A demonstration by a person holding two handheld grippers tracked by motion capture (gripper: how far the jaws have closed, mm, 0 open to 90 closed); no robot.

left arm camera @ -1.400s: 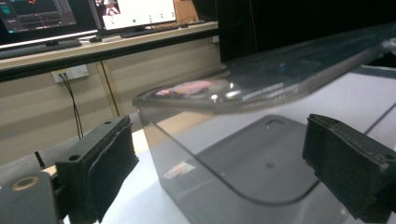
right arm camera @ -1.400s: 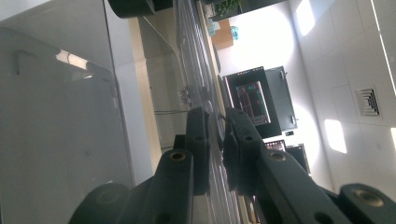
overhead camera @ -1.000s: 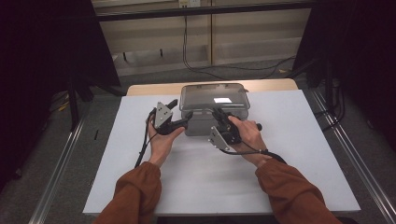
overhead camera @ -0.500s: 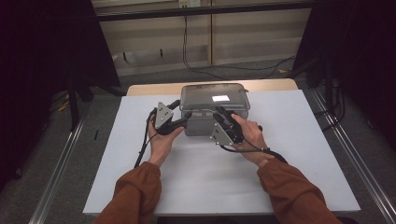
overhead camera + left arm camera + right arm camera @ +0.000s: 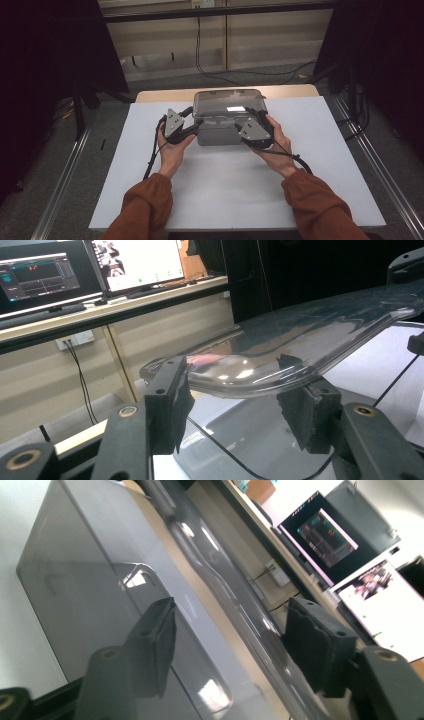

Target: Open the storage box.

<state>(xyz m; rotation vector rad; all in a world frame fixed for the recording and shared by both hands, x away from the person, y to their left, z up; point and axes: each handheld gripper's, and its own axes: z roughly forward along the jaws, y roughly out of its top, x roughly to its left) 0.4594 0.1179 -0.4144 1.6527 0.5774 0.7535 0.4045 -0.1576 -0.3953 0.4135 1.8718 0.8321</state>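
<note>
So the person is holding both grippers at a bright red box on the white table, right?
Not red. The box is see-through grey plastic with a clear lid, as the high view shows. The left gripper and right gripper are at it on the white table.

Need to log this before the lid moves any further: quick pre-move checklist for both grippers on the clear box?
1. Left gripper at the lid edge: ok; in the left gripper view the rim passes between its open jaws.
2. Right gripper at the lid: ok; rim runs between its open jaws.
3. Pads clamped on the rim: not ok; gaps show on both.
4. Lid raised off the box: ok on the left side; it sits clear above the base.
5. Box steady on the white table: cannot tell.
6. Cables clear of the box: ok.
</note>
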